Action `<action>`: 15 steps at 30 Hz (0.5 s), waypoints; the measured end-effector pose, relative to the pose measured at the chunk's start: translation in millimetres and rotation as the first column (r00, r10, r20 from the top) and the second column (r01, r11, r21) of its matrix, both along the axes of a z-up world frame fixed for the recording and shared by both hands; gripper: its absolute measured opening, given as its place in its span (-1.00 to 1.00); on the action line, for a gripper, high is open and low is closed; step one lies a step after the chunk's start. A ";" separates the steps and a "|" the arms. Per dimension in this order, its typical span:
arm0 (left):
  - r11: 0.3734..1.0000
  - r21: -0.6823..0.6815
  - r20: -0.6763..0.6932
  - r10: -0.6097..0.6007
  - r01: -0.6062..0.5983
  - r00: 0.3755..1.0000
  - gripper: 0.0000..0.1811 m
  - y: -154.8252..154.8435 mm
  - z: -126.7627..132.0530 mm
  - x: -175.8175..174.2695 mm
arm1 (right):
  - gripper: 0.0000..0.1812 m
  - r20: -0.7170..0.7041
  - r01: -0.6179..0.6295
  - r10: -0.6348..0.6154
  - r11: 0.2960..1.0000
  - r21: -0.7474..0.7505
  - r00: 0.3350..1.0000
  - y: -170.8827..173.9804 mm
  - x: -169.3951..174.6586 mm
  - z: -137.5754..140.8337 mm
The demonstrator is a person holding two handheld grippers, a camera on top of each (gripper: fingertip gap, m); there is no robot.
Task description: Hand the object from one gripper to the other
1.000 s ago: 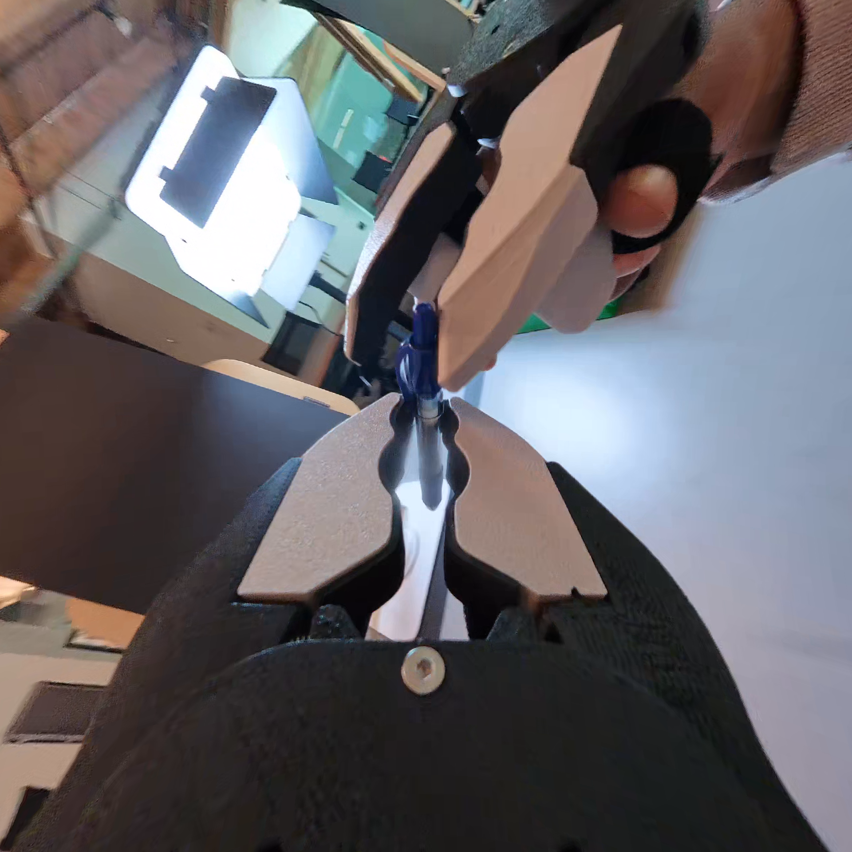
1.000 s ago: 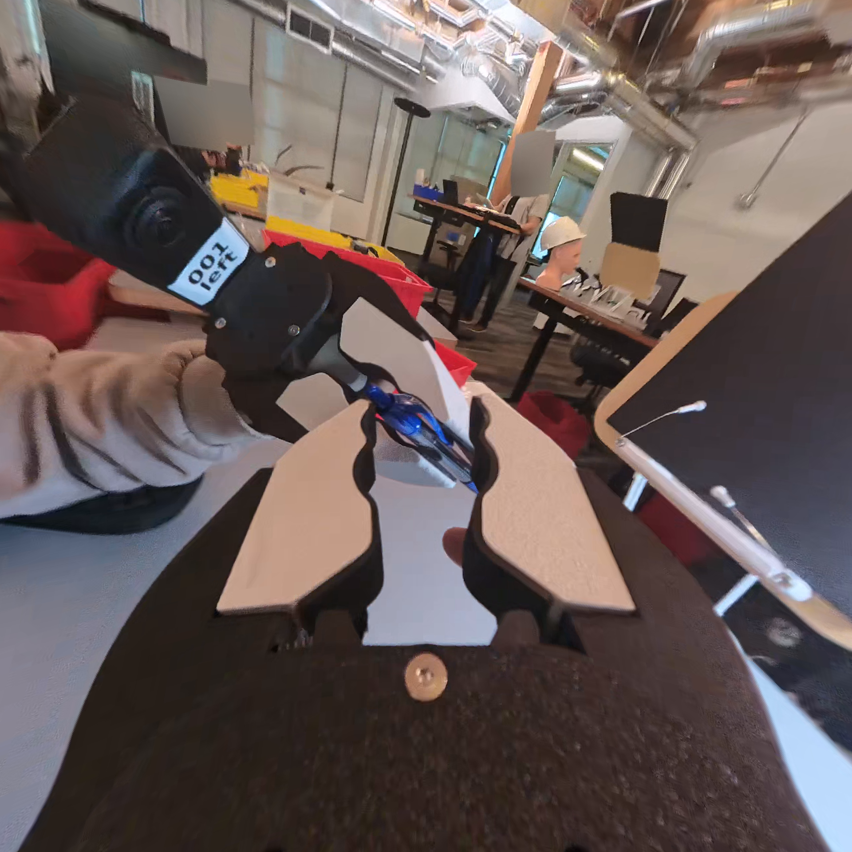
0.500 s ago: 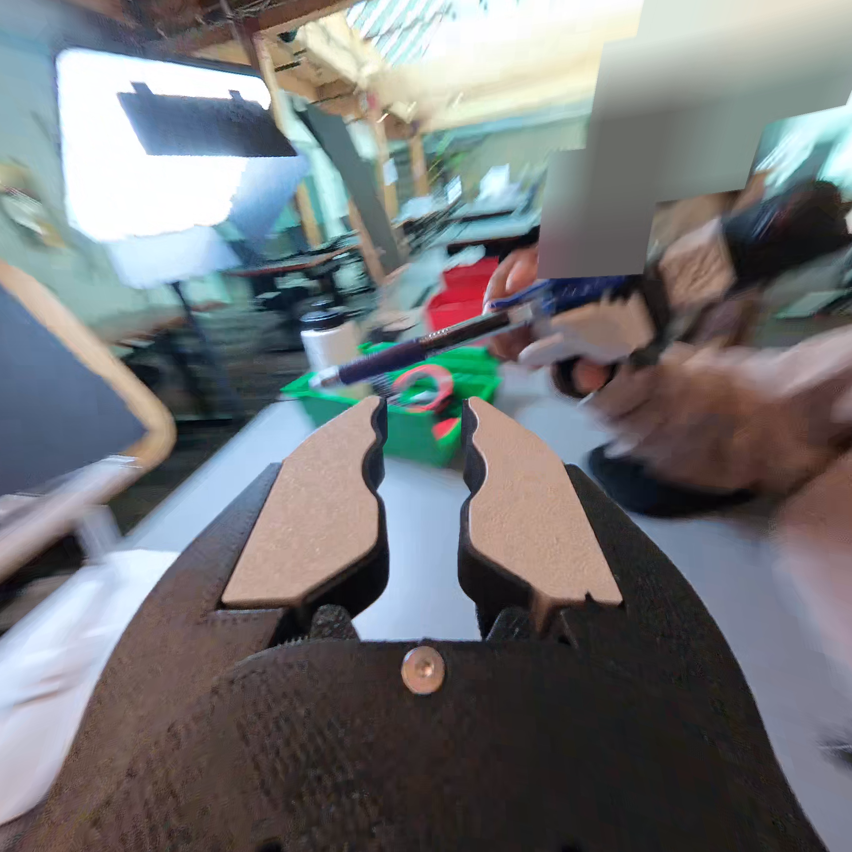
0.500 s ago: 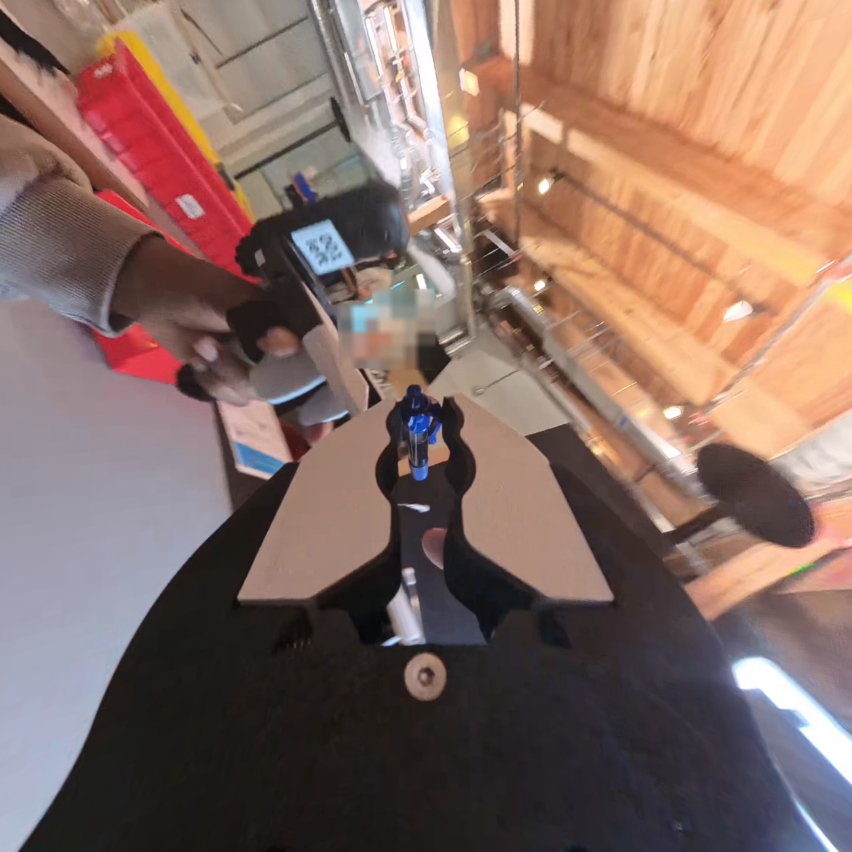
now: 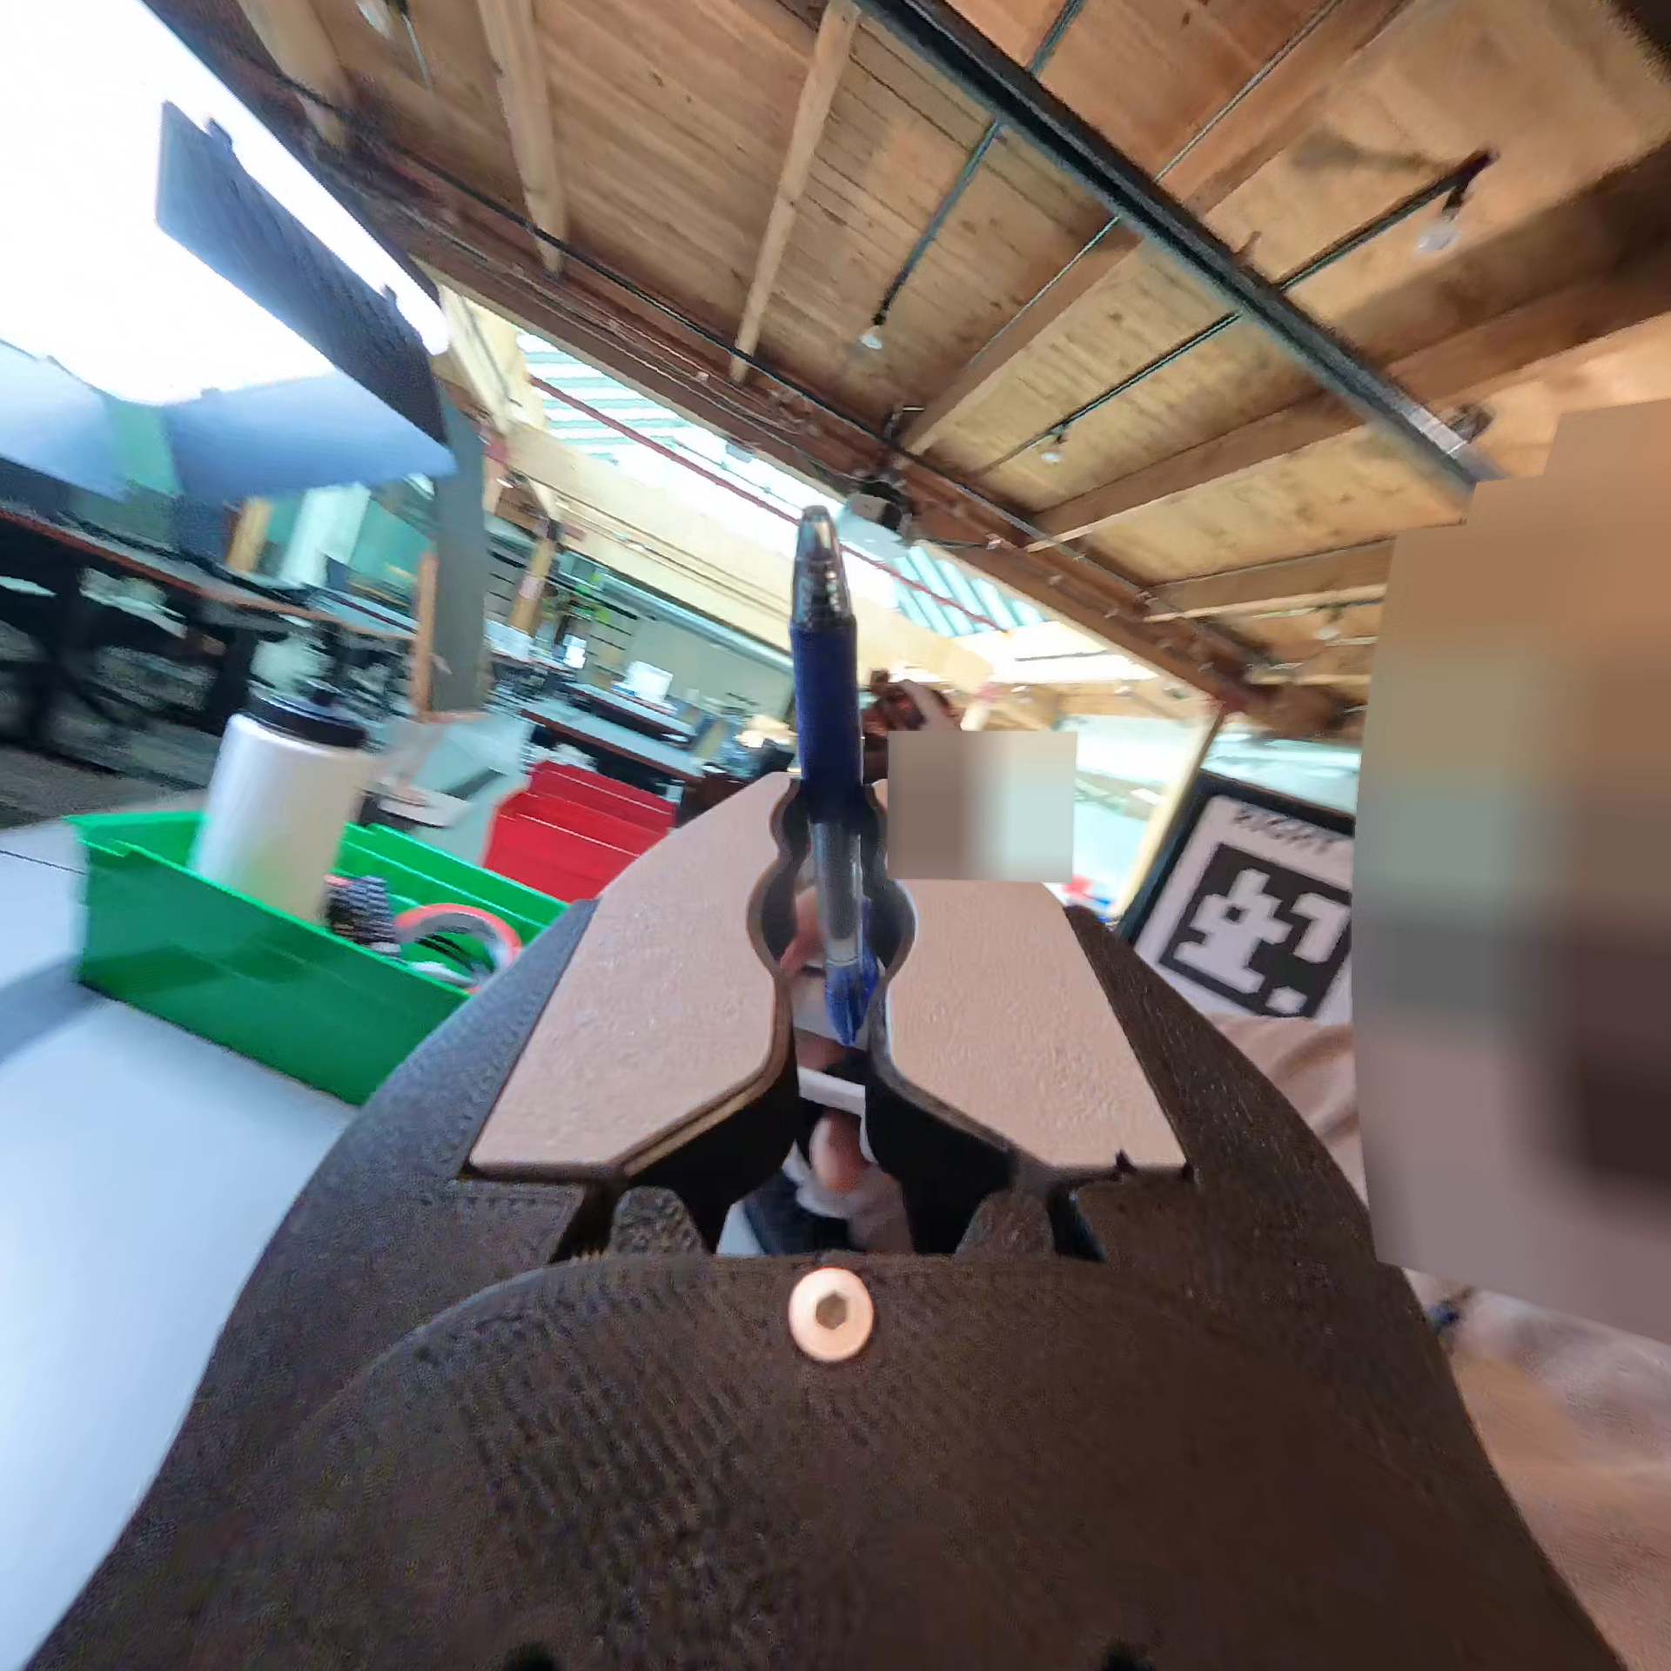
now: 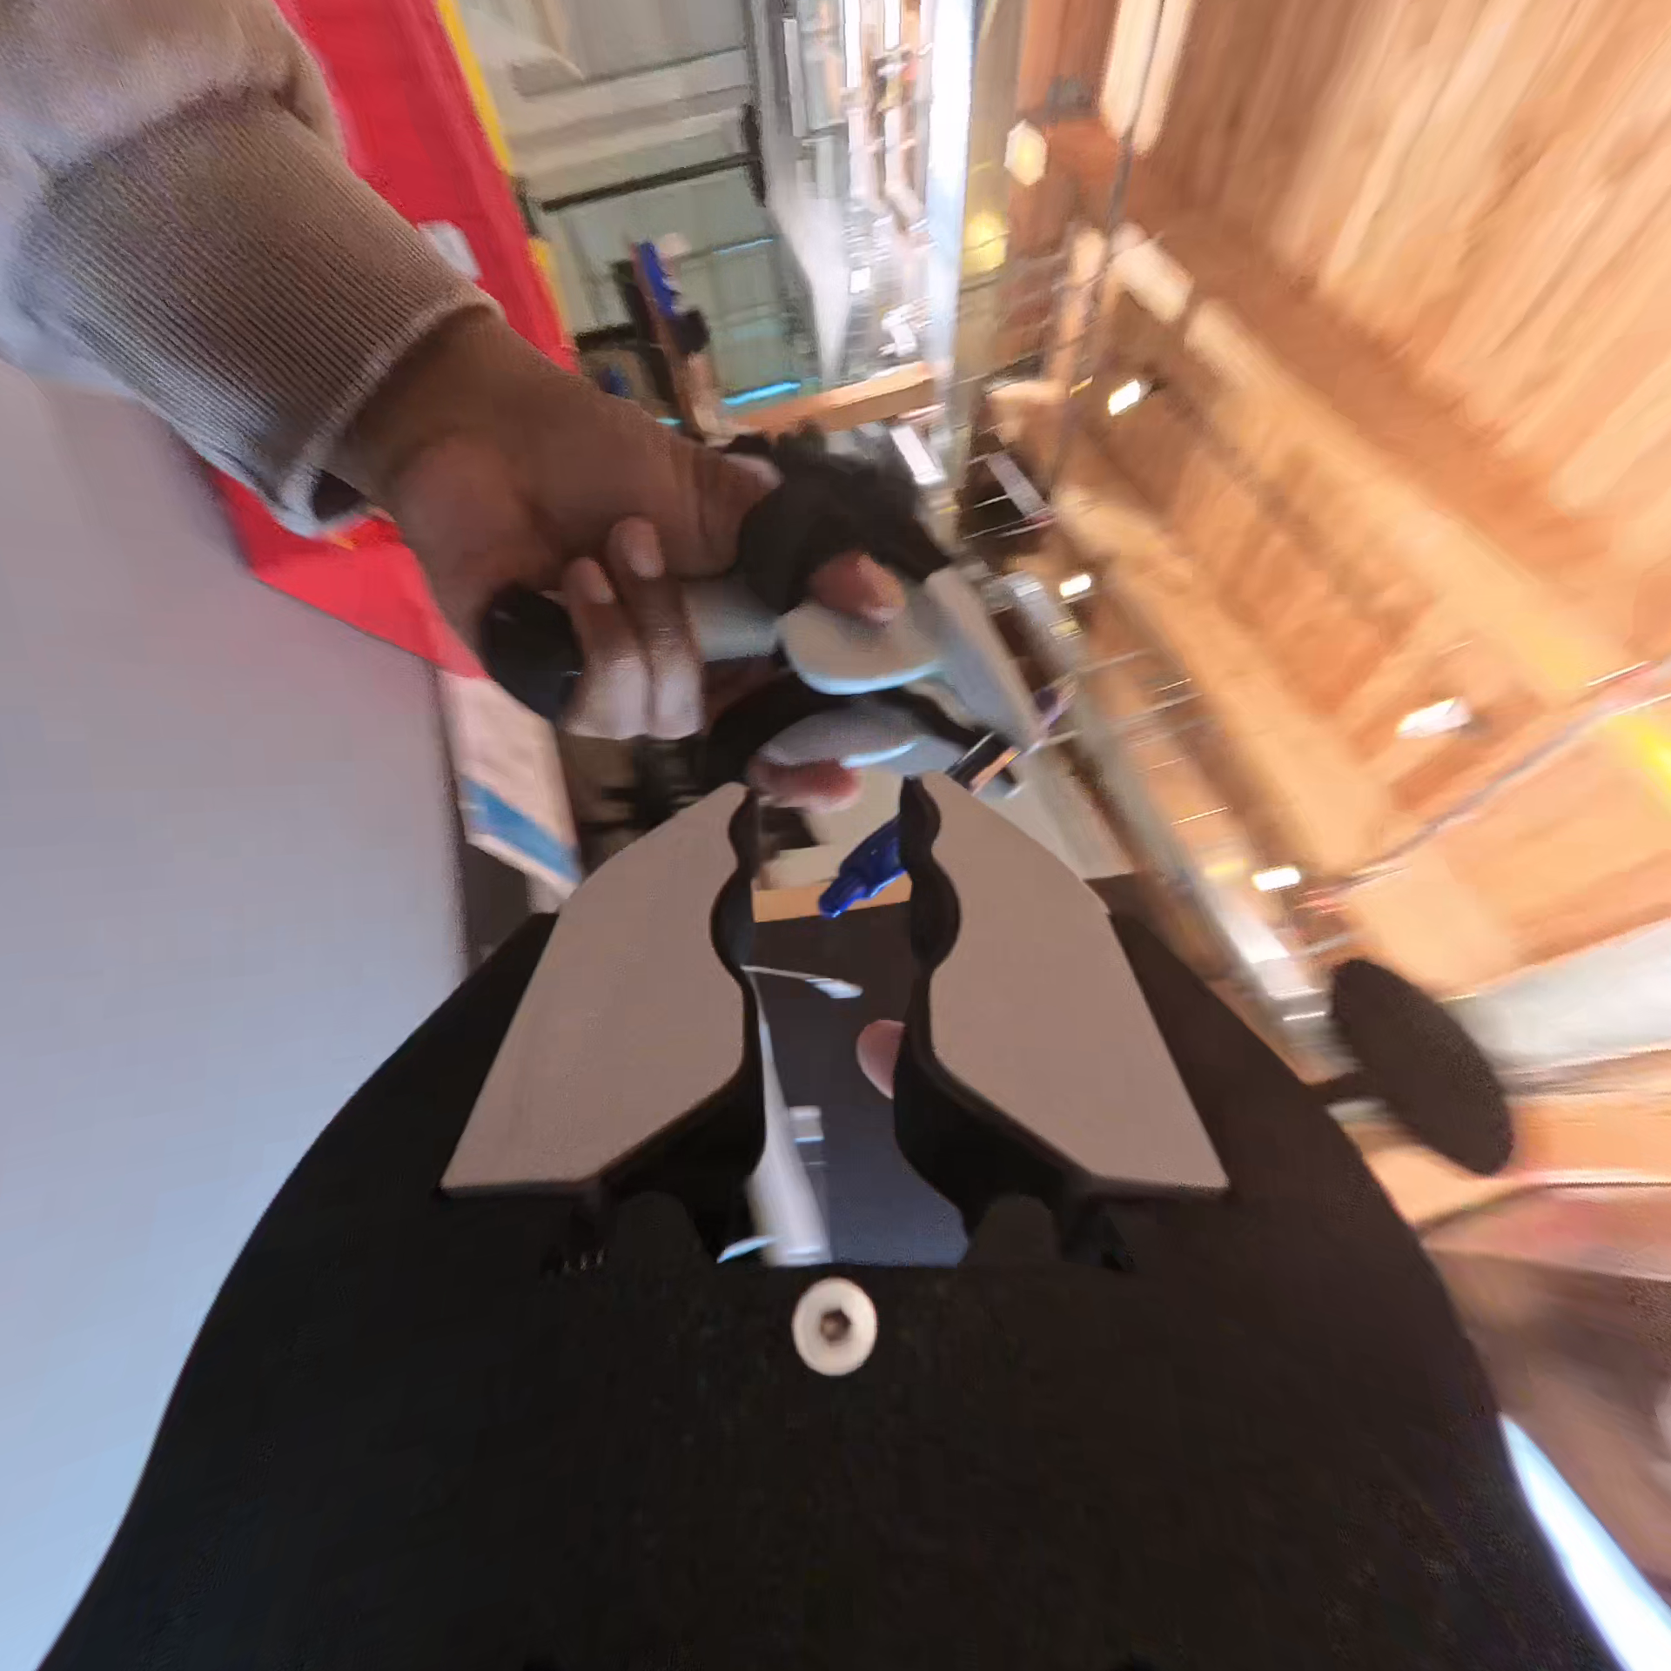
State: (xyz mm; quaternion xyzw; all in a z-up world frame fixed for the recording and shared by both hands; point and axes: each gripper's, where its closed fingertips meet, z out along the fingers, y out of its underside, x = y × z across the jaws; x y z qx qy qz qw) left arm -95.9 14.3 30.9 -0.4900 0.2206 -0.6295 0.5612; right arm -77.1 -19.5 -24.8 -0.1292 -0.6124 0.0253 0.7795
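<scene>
A blue pen (image 5: 825, 723) with a clear barrel stands upright between the tips of my left gripper (image 5: 827, 800), which is shut on it. Its dark grip end points up at the ceiling and its blue clip end hangs down between the fingers. In the right wrist view my right gripper (image 6: 827, 805) is open, and the pen's blue end (image 6: 863, 873) pokes into the gap beside the right finger. I cannot tell whether it touches that finger. Just ahead, a hand (image 6: 542, 506) holds the left gripper, whose grey fingers (image 6: 859, 646) show.
A green bin (image 5: 226, 940) holding a white bottle (image 5: 271, 814) and red bins (image 5: 579, 814) stand on the grey table (image 5: 136, 1266) at the left. The right gripper's black-and-white marker plate (image 5: 1248, 913) is close on the right. A sleeved arm (image 6: 181, 226) crosses the upper left. There is about 7 centimeters between the tips of the two grippers.
Half a second ago my right gripper was shut on the pen and my left was open and apart. Now the left is shut on the pen and the right has opened.
</scene>
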 end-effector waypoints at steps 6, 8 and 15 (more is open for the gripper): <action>0.862 0.368 -0.211 0.442 -0.348 0.872 -0.88 2.1 6.4 -22.7 | -0.35 0.070 -0.104 0.269 0.579 -0.808 0.961 6.6 -1.9 -4.3; 0.767 0.503 -0.210 0.554 -0.397 0.805 -0.88 -2.9 9.6 -19.2 | -0.33 -0.058 -0.171 0.368 0.281 -0.944 0.928 6.1 1.8 5.2; 0.762 0.497 0.108 0.422 -0.416 0.900 -0.88 -30.9 26.1 -3.2 | -0.31 -0.539 -0.348 0.375 -0.468 -0.813 0.754 25.4 6.8 25.1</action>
